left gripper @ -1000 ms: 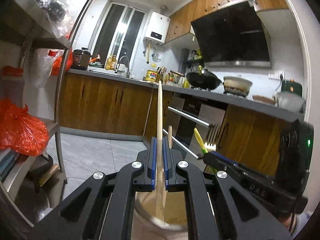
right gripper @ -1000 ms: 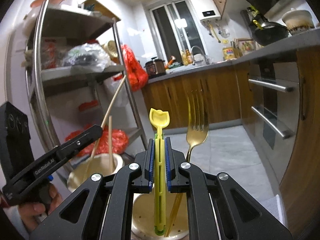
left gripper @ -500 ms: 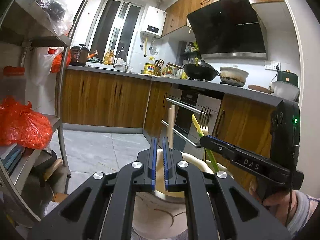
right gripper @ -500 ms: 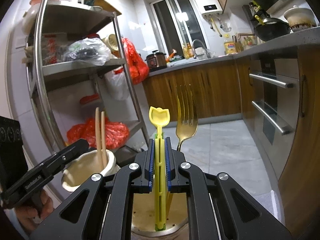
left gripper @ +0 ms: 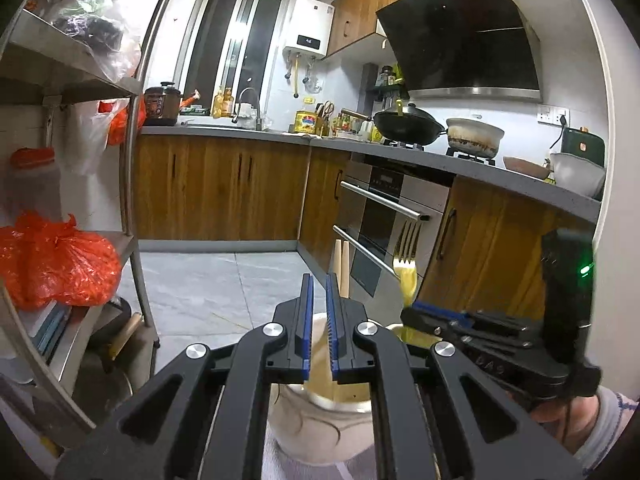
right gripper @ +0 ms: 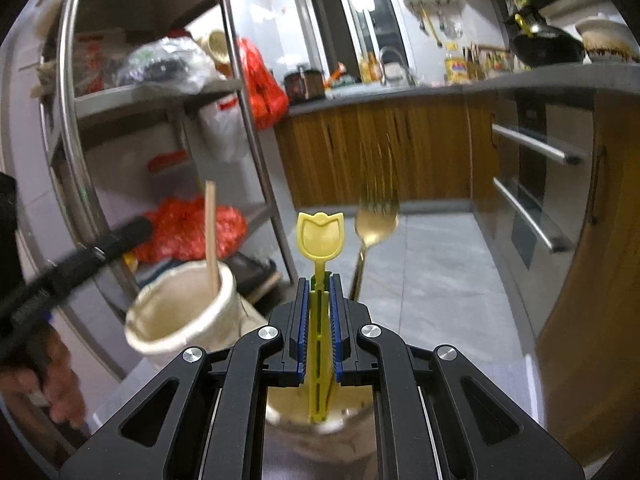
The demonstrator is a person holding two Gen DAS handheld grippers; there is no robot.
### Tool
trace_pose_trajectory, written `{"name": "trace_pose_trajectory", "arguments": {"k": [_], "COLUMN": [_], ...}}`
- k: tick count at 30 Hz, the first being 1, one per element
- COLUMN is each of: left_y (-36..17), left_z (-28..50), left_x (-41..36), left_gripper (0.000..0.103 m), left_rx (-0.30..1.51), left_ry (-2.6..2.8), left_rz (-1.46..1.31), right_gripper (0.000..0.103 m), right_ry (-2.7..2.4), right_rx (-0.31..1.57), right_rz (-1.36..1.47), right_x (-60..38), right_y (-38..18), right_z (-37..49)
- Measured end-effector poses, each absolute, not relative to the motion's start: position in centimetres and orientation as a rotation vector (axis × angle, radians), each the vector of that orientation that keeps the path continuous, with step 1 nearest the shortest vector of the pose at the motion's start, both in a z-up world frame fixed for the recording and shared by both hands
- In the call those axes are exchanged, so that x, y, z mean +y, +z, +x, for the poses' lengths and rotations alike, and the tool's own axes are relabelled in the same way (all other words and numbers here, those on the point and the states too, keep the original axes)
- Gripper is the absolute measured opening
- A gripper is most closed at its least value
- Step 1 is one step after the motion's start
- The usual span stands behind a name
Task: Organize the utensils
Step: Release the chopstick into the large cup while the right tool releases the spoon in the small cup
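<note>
- Landmark for everything here: the cream jar [right gripper: 182, 312], the fabric-looking pot with 2 wooden chopsticks [left gripper: 341, 266] standing nearly upright in it.
- Left gripper [left gripper: 319, 330] sits right over that jar's mouth, jaws nearly pressed together with a thin slit between the blue pads and nothing in them. Chopsticks poke up just beyond and right of the tips, apart from the pads.
- Right gripper [right gripper: 319, 330] is on the far side of the cream jar, over a 2nd jar [right gripper: 320, 420], and it's pinching the yellow tulip-topped spoon [right gripper: 320, 240] by its flat stem. Long axis is straight up and down, tulip end up, lower end already down inside that 2nd jar's mouth.
- A gold fork [right gripper: 376, 220] stands in the same 2nd jar, just right of the yellow spoon, tines up, a bit blurry.
- My read: the spoon is the piece in play, and the right hand is the only one on it. The move turns on that vertical axis: the jar bottom is directly below the stem, so let go and it should settle beside the fork.
</note>
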State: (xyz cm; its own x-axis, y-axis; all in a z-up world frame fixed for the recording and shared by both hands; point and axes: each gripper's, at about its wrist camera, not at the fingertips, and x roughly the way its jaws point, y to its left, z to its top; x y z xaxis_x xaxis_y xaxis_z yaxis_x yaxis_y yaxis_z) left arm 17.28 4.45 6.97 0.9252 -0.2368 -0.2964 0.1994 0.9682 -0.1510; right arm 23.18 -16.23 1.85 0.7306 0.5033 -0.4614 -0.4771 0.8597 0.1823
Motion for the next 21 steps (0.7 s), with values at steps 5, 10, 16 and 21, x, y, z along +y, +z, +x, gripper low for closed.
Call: {"name": "trace_pose_trajectory", "arguments": {"k": [5,10,16,21], "left_y": [8.1,9.5,10.3,10.7], "left_z": [15.3,12.8,9.7,7.7], "left_x": [5.4,7.1,8.1,8.4], "left_gripper": [0.024,0.031,0.031,0.033], "left_rx": [0.327,0.337,0.343,0.355], "left_ry": [-0.199,-0.17,-0.148,-0.145], "left_rz": [-0.123,-0.132,-0.123,-0.125], "right_gripper": [0.018,0.024,0.026,0.032], "right_ry": [0.52,0.507,0.496,0.495], "right_rx": [0.529,0.49,0.483,0.471], "right_rz": [0.086,0.09,0.096,0.088], "right_x": [-17.5,-19.0,-20.4,-21.3], "right_y": [2.7,4.4,5.8,6.6], "right_z": [21.8,18.6,15.4,12.7]}}
